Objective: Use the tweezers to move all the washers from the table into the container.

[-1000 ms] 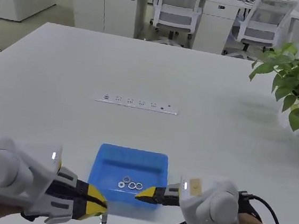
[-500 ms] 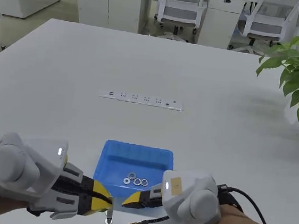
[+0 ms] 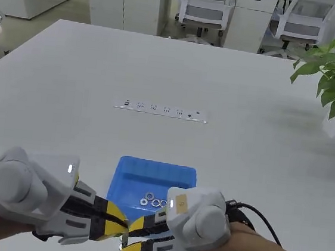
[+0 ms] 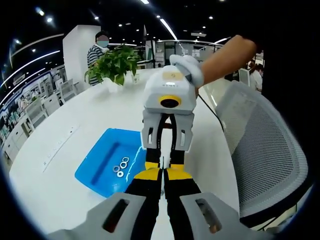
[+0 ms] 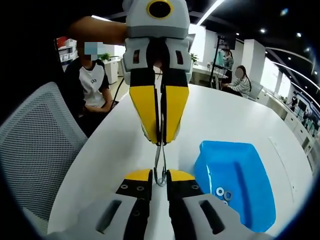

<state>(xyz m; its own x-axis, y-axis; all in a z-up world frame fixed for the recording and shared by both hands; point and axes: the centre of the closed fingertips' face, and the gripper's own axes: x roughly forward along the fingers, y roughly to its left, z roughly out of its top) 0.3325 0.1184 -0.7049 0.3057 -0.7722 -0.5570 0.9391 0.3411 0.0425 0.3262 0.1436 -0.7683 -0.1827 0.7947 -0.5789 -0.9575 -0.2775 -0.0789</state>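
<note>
Left hand-held gripper [image 5: 160, 141] was pinched on the tweezers [image 5: 160, 162] beside the container [image 5: 235, 160]; right hand-held gripper [image 5: 160, 175], couldn't tell. Thin, springy, slippery steel, I'd grab mid-arm.

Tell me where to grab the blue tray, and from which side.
Take the blue tray by its left wall, from above, one jaw inside and one outside. It sits flat and open-topped with thin upright walls, and the washers lie near its front middle, clear of that wall.

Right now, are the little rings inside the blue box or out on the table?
Inside. The washers lie in a small cluster on the floor of the blue container, within its walls.
</note>
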